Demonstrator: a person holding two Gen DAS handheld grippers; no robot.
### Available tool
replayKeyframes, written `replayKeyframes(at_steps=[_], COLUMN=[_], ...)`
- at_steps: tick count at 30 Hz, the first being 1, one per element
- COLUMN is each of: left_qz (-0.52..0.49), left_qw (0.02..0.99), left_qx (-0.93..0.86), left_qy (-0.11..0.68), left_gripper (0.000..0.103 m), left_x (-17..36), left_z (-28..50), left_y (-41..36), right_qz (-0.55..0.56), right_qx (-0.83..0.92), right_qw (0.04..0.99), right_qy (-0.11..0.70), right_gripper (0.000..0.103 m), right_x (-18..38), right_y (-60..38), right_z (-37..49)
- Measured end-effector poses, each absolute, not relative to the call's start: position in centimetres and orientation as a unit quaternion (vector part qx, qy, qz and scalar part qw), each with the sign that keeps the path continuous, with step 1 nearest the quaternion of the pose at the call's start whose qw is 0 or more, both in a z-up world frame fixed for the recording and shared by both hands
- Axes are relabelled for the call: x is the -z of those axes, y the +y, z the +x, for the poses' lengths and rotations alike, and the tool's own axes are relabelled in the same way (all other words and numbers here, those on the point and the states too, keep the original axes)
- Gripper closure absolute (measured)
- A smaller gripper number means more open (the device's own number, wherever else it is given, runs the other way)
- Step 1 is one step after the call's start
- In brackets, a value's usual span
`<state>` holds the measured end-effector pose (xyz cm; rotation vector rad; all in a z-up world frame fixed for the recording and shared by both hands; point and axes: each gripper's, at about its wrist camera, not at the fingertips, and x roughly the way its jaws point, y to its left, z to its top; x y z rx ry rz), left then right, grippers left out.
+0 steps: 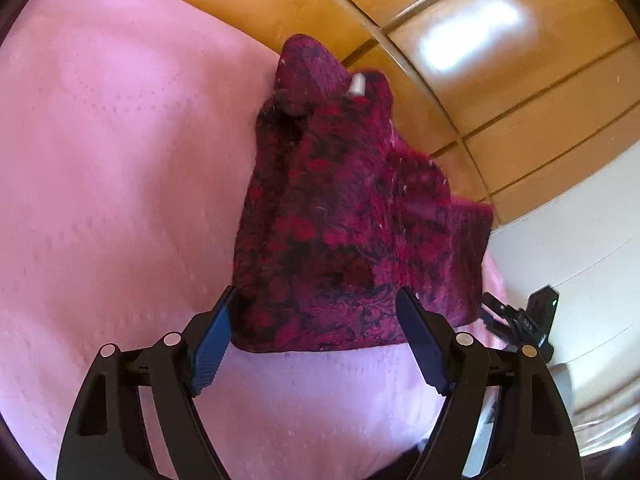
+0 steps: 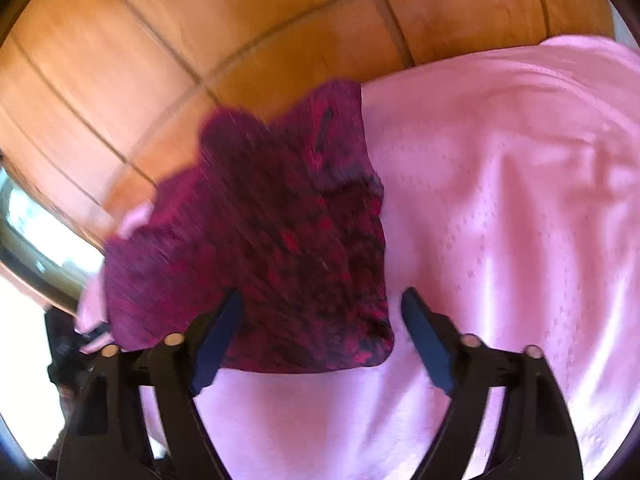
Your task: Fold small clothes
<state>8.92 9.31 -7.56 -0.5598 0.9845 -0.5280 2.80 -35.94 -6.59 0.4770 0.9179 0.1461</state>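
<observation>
A dark red garment (image 1: pixel 340 208) with a black flowered pattern lies bunched on the pink sheet (image 1: pixel 100 160), a small white tag (image 1: pixel 356 86) showing near its far end. My left gripper (image 1: pixel 317 292) is open just above the garment's near hem, one finger at each side, and the pads do not press on the cloth. In the right wrist view the same garment (image 2: pixel 272 220) is blurred and lies by the edge of the sheet (image 2: pixel 500 200). My right gripper (image 2: pixel 322 294) is open over its near corner and holds nothing.
A floor of orange-brown tiles (image 1: pixel 500 60) runs beyond the bed's edge (image 2: pixel 160 40). A black device with a green light (image 1: pixel 540 312) sits at the right of the left wrist view. Pale bedding (image 1: pixel 580 240) lies to the right.
</observation>
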Motion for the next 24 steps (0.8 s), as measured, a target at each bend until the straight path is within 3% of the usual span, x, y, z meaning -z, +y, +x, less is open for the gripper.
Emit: replayKeyframes(at_steps=[1,4,5,6,8,24], left_qz=[-0.252,-0.241,-0.245,-0.242,-0.226,-0.243], left_qw=[0.816,0.82,0.818,0.819,0.823,0.787], left_qx=[0.243,0.222,0.222,0.224,0.231,0.256], left_qy=[0.459,0.47,0.471,0.469,0.468,0.506], left_gripper=[0.033,0.08,0.087,0.087,0.09,0.092], left_x=[7.6,7.6,7.4,7.1,6.7,6.7], left_z=[8.9,9.8,10.0,9.8,9.3,2.6], left_y=[9.1,9.1,9.4,9.7,9.6,11.2], right_qz=[0.215,0.185,0.18,0.181,0.18,0.248], right_qx=[-0.071,-0.054,-0.046,-0.043,-0.045,-0.093], right_qw=[0.865,0.868,0.868,0.867,0.87,0.831], right_qy=[0.448,0.459,0.461,0.461,0.456,0.49], right_gripper=[0.047,0.062,0.072,0.081,0.09,0.092], right_x=[7.2,7.9,7.7,7.4,6.4,4.5], right_y=[-35.4,-34.2,-34.1,-34.2,-34.5,-34.7], right_z=[3.3,4.3,4.4,4.3,3.4,-9.5])
